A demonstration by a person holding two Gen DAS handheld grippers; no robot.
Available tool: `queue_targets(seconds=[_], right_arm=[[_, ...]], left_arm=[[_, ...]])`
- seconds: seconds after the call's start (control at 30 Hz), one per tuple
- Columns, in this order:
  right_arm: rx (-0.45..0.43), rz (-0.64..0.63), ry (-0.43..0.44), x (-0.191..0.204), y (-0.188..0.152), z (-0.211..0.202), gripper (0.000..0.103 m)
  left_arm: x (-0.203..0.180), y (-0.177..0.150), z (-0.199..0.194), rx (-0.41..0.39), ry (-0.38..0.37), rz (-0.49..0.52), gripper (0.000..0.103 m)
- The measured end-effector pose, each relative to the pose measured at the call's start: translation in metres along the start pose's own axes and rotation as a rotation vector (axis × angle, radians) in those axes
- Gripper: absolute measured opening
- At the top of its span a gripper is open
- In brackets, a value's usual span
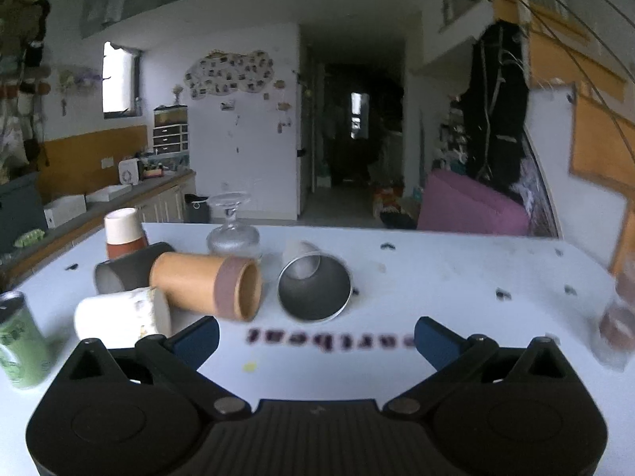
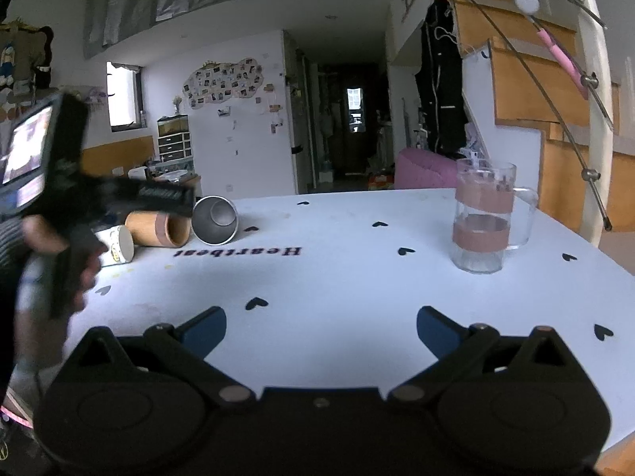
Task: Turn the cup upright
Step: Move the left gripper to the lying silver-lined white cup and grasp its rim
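Several cups lie on their sides on the white table [image 1: 436, 301]: a tan bamboo cup [image 1: 206, 285], a steel cup [image 1: 315, 287] with its mouth toward me, a white mug [image 1: 121, 317] and a dark grey cup [image 1: 119, 271]. My left gripper [image 1: 316, 337] is open and empty just in front of them. My right gripper [image 2: 321, 331] is open and empty, over bare table further back. In the right wrist view the bamboo cup [image 2: 156, 229], steel cup [image 2: 214, 220] and white mug [image 2: 117, 246] lie at far left.
An upright white and brown cup [image 1: 123, 234], an inverted glass [image 1: 232, 226] and a green can [image 1: 18, 345] stand near the cups. A glass pitcher [image 2: 482, 216] stands at right. The left hand-held device [image 2: 51, 198] fills the left edge of the right wrist view.
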State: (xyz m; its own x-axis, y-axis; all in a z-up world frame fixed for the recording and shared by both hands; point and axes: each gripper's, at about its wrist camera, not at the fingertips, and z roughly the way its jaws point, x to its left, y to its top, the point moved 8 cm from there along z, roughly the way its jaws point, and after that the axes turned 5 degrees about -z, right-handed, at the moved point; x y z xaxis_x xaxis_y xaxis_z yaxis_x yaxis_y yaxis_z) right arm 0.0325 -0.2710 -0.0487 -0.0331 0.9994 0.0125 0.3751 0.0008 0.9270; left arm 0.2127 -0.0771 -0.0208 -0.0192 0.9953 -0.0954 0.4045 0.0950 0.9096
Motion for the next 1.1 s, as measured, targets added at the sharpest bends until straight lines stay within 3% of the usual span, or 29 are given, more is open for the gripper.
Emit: queue_targets(seconds=[0.1,0.3,0.57,0.87,1.1], right_arm=[[0.008,0.013,-0.007,-0.007,-0.005,0.0,0.103],[0.024,0.022,-0.015,-0.015,-0.011,0.002,0.103],[0.056,0.017,-0.039,-0.023,-0.019,0.008,0.103],[0.106,0.024,-0.033,-0.022,-0.031,0.024,0.103],[0.131,0.016,-0.039,-0.021,-0.032,0.032,0.103]], left_arm=[[-0.005,0.005,0.023,-0.001,0.018,-0.057,0.103],[-0.011,0.013,0.07,-0.032,0.129,-0.072,0.103],[-0.013,0.013,0.123,0.006,0.197,-0.113,0.103],[-0.002,0.007,0.153,0.035,0.25,-0.109,0.103],[0.001,0.008,0.169,0.056,0.23,-0.132,0.103]])
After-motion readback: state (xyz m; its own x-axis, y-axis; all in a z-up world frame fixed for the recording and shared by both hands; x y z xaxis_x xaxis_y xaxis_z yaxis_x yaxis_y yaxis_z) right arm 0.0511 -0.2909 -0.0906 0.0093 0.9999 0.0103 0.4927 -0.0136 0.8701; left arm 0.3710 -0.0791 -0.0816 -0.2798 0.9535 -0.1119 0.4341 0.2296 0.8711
